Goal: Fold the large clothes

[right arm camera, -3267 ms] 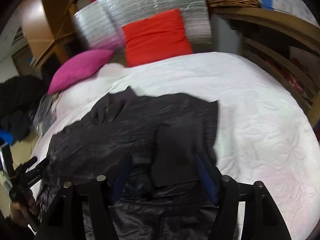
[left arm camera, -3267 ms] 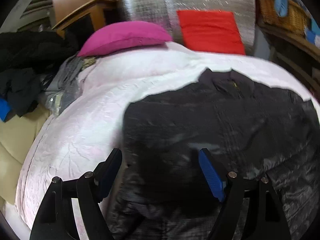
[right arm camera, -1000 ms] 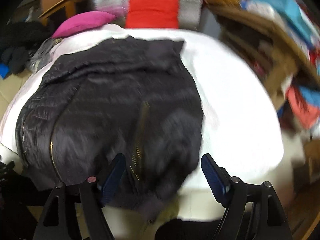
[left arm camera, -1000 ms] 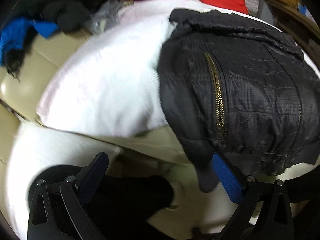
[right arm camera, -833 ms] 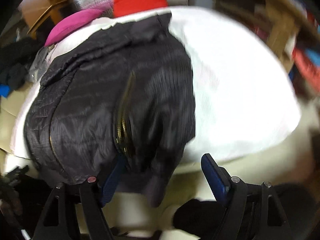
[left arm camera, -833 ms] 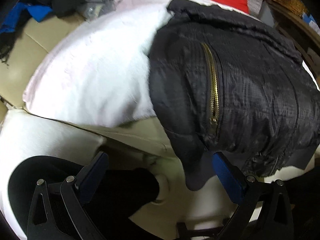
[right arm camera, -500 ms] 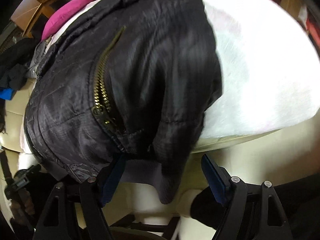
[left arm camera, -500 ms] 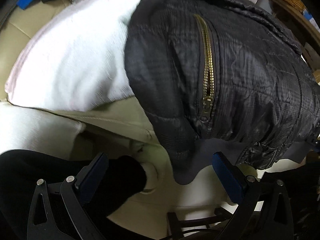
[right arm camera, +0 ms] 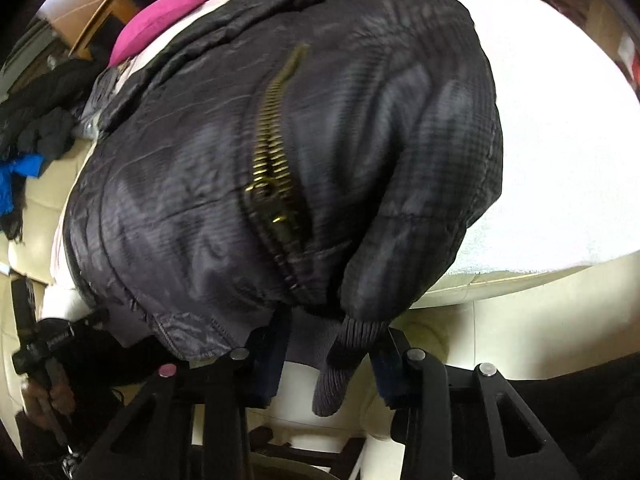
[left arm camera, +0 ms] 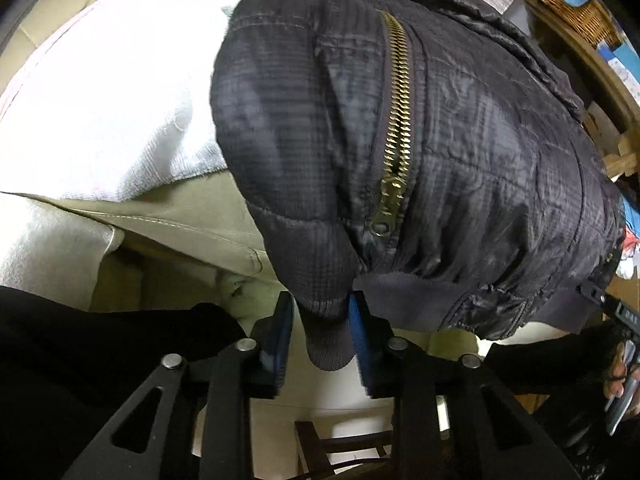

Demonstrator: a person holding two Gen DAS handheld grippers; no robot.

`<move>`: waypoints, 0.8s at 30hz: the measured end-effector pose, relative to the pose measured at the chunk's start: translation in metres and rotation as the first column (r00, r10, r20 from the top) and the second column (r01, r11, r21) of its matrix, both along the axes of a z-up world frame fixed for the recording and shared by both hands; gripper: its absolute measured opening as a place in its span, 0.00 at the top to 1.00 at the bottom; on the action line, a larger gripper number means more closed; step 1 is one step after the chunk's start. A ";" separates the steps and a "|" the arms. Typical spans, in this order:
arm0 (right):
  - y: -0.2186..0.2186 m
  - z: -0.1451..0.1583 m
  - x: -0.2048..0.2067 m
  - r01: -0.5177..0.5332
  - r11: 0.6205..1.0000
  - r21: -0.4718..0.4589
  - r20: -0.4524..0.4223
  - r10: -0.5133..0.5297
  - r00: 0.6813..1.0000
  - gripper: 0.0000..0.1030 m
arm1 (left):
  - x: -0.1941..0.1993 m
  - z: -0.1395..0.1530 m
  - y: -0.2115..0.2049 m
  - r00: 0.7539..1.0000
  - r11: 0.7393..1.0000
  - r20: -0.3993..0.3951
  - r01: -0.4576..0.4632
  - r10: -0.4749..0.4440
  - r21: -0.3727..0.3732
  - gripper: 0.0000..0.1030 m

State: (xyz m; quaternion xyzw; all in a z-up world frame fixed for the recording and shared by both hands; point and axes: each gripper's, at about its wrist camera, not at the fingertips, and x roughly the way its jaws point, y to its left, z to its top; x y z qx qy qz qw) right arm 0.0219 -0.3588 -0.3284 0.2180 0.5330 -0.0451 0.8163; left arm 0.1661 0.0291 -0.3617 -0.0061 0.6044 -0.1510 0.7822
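Covering white bed (left arm camera: pixel 100 92), black jacket (left arm camera: pixel 460 140), pink pillow (right arm camera: pixel 160 16)

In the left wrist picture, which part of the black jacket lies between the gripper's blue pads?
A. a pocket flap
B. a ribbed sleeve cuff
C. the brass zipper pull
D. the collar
B: the ribbed cuff hangs between the closing pads of the left gripper, below the zipper.

Black tool (left arm camera: pixel 320 332), blue pads (left arm camera: pixel 280 332), black sleeves (left arm camera: pixel 532 364).
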 end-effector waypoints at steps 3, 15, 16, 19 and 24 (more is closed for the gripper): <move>0.007 0.000 -0.002 -0.011 1.000 0.010 -0.013 0.011 1.000 0.59 | 0.000 -0.002 0.006 0.999 0.999 -0.008 -0.049 0.049 0.019 0.24; 0.009 -0.031 0.011 0.006 1.000 0.030 -0.080 -0.003 0.997 0.27 | 0.005 -0.036 -0.012 0.997 0.998 -0.068 0.019 -0.024 -0.066 0.36; 0.010 -0.033 0.009 0.000 0.999 0.034 -0.075 0.002 0.997 0.30 | 0.005 -0.035 -0.011 0.997 0.997 -0.063 0.031 -0.036 -0.072 0.43; 0.011 -0.033 0.006 -0.013 1.000 0.021 -0.058 0.014 0.998 0.61 | 0.003 -0.033 -0.006 0.999 0.998 -0.042 0.014 -0.017 -0.062 0.74; 0.032 -0.022 0.005 -0.064 0.997 -0.050 -0.056 0.061 0.997 0.85 | -0.002 -0.021 0.007 0.999 0.996 -0.029 0.018 -0.020 -0.093 0.92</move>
